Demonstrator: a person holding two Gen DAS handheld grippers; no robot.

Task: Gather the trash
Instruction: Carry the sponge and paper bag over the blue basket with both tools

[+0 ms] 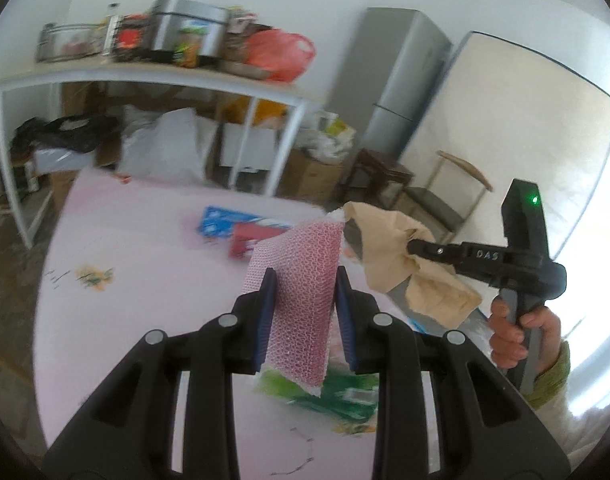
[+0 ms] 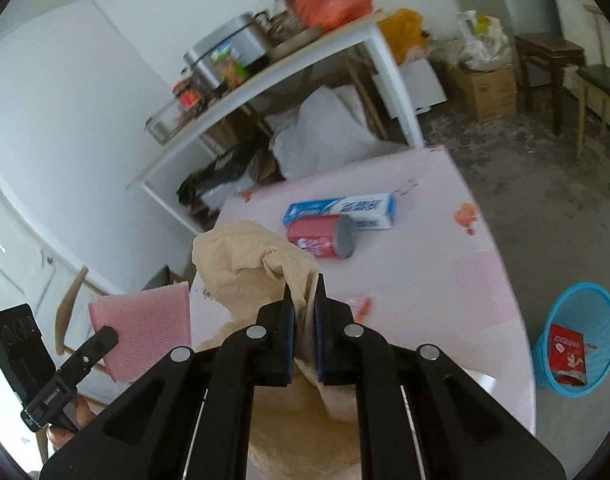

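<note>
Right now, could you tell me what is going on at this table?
A person is clearing trash with a gripper in each hand. The left gripper is shut on a pink bubble-wrap sheet; the right gripper is shut on crumpled brown paper. A red can and a blue-and-white box remain on the pink table; a blue bin stands on the floor.

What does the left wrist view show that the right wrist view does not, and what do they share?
Only the left wrist view shows the green packaging on the table under the left tongs, and the tall grey fridge.

Only the right wrist view shows the blue basket on the floor, holding a red packet.

Both show the pink bubble wrap gripped by the left tongs, the brown paper gripped by the right tongs, the blue-and-white box, the red can and the pink table.
</note>
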